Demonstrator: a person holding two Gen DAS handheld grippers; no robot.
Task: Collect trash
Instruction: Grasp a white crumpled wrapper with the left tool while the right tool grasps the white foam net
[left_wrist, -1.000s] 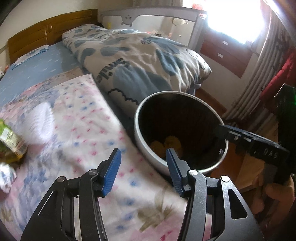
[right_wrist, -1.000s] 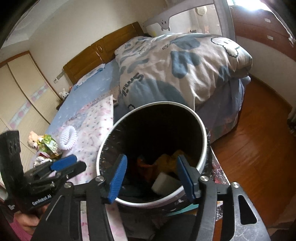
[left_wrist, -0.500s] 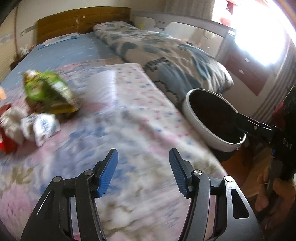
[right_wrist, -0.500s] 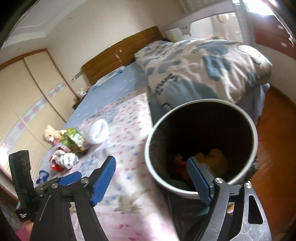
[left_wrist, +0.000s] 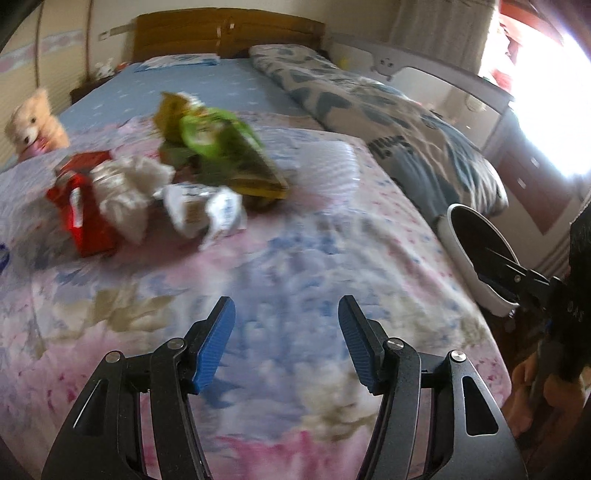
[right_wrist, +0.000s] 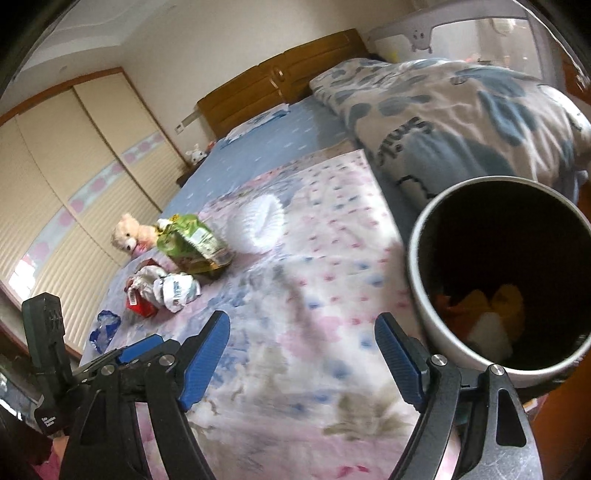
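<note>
Both wrist views over bed (left_wrist: 295, 258)

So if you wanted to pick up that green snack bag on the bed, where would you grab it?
Probably the green snack bag at its raised, crumpled top end, coming from above: that end stands clear of the blanket, whereas the lower end lies flat beside the white wrapper.

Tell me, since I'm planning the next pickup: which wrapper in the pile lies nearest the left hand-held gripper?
The crumpled white wrapper with blue print; the green bag and red packet lie farther back.
</note>
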